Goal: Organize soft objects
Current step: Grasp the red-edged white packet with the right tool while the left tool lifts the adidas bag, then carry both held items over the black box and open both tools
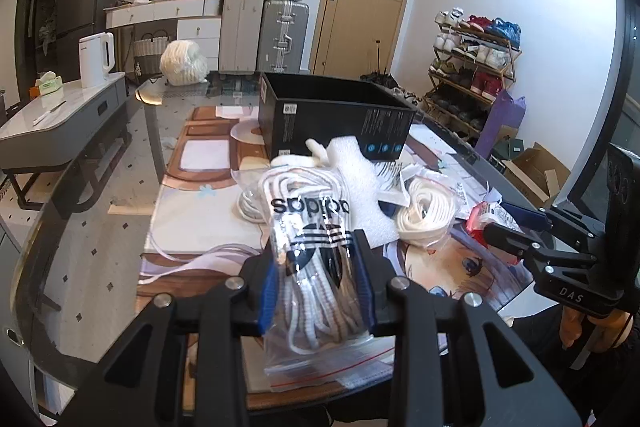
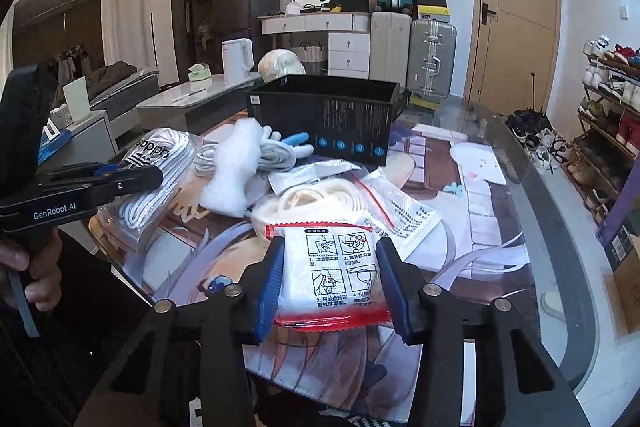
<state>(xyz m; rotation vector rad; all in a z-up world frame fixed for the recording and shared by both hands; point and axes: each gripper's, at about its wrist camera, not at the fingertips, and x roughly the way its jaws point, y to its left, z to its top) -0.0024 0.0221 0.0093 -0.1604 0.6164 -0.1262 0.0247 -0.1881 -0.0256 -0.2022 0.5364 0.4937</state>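
My left gripper (image 1: 318,259) is shut on a clear zip bag of white shoelaces with a black Adidas logo (image 1: 316,247), held over the printed mat; it also shows in the right wrist view (image 2: 154,163). My right gripper (image 2: 330,267) is shut on a white packet with a red edge and printed instructions (image 2: 340,275). The open black box (image 1: 336,115) stands behind the pile, also in the right wrist view (image 2: 324,115). A white foam piece (image 1: 360,183), a bag of cream laces (image 1: 426,213) and loose white cords (image 2: 276,155) lie between.
The glass table (image 1: 92,227) carries a printed anime mat (image 2: 460,211). A white yarn ball (image 1: 184,63) sits at the table's far end. Suitcases (image 1: 264,35), a door, a shoe rack (image 1: 472,67) and a grey side table (image 1: 60,111) stand around.
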